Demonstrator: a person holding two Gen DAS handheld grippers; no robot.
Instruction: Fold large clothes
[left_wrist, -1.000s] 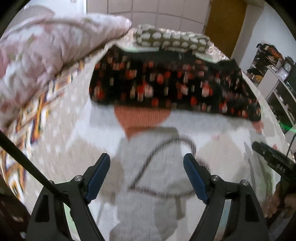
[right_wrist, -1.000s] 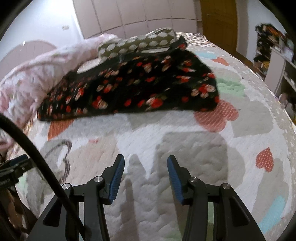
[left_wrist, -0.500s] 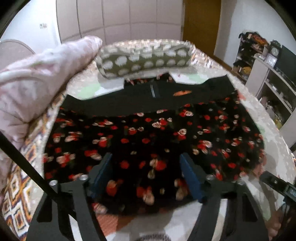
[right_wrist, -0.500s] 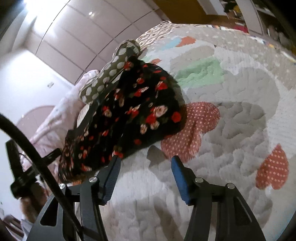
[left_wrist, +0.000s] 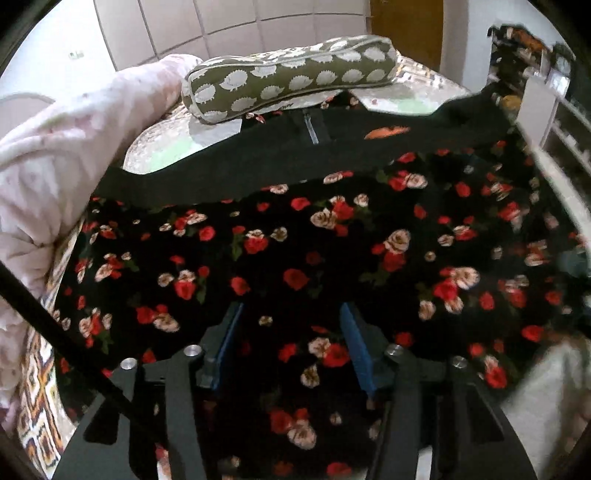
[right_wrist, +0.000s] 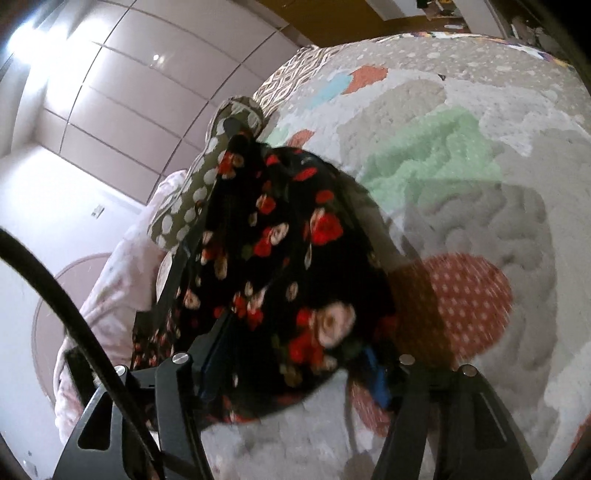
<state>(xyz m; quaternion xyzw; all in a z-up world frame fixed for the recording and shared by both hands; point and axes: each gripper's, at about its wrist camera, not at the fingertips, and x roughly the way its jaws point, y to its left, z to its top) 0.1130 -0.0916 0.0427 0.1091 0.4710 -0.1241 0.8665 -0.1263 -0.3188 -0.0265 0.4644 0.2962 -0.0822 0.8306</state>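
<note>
Bed: patchwork quilt (right_wrist: 461, 155) on top.
On it: black floral garment (left_wrist: 295, 251), spotted olive bolster pillow (left_wrist: 288, 79), pink blanket (left_wrist: 55, 166).

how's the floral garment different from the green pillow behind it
The floral garment is black with red and cream roses; the green pillow is olive with pale spots. The garment lies spread out and flat across the bed; the pillow is a plump roll. The garment reaches the near grippers; the pillow sits at its far edge. Both rest on the bed.

Warm indoor light, ceiling glare, fisheye-curved edges, motion blur.
</note>
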